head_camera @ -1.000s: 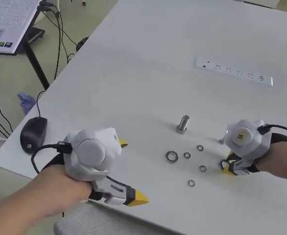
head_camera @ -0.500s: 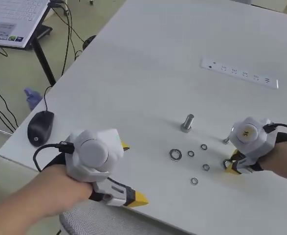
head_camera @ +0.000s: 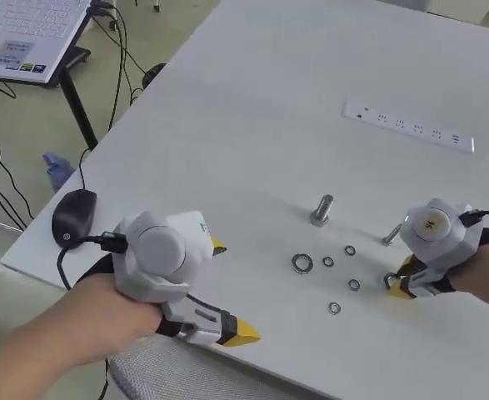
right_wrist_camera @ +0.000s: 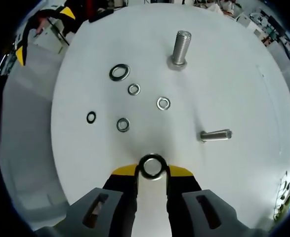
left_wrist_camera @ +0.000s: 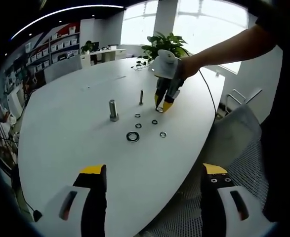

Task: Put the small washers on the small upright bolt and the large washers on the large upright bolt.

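Left gripper lower left of head view, fingers wide apart, empty; right gripper lower right, fingers pinched on a large washer down at the table; five loose washers mid-frame, big bolt and small bolt upright just above.

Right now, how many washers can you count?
6. One large washer and four small washers lie loose on the table; the sixth washer sits at the tips of the right gripper.
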Available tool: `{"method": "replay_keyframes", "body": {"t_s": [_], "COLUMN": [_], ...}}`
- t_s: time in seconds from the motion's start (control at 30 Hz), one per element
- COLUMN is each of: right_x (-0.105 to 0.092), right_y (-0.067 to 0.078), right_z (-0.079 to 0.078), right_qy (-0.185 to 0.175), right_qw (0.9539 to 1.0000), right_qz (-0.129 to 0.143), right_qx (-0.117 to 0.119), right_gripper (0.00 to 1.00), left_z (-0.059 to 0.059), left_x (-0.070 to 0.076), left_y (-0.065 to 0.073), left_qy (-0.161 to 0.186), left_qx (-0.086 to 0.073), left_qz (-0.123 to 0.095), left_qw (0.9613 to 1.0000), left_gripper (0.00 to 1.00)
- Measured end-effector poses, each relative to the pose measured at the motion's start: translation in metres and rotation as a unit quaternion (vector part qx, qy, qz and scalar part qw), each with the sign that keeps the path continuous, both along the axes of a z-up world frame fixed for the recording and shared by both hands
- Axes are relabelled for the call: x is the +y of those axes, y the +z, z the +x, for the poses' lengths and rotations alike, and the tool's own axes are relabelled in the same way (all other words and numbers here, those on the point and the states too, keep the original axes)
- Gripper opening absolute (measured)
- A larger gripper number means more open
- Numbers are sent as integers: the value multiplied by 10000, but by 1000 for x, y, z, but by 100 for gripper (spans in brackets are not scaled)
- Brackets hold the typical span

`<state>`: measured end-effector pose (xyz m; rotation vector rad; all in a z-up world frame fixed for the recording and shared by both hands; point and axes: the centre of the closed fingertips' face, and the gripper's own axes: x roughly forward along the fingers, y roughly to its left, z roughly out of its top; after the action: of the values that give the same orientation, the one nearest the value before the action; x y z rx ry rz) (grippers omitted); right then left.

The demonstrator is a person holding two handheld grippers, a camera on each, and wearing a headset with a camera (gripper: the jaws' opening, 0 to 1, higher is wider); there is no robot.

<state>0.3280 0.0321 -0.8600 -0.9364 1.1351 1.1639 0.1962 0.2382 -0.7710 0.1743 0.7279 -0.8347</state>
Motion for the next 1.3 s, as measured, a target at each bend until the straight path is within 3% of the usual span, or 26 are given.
{"method": "replay_keyframes", "body": {"t_s": [0.47,0.7,0.93,1.07,1.3], "right_x": [4,12,35,53,80], "right_y": [30,46,66,76,89], "right_z": [4,15,29,41,58], "right_qy": [-8,-51,-80,-99,123], "right_qw": [10000,9999,9996,9989,9987], "right_qz": [-2,-12,114,267,280], "right_qx": [-63,-142,-263,-385,-410], "right_gripper": [21,21,21,21,21], "left_z": [3,12,20,19,21], "left_x": [8,17,23,22,26], "left_y": [-3,5,5,5,6], "left_qy": [-199,-248,-363,-403,-480], "left_qx": [61,-62,-155,-119,-70], "left_qz": [38,14,-57,-92,-93], "left_qw": [9998,9997,9992,9991,9988], "left_gripper": [78,80,81,82,82]}}
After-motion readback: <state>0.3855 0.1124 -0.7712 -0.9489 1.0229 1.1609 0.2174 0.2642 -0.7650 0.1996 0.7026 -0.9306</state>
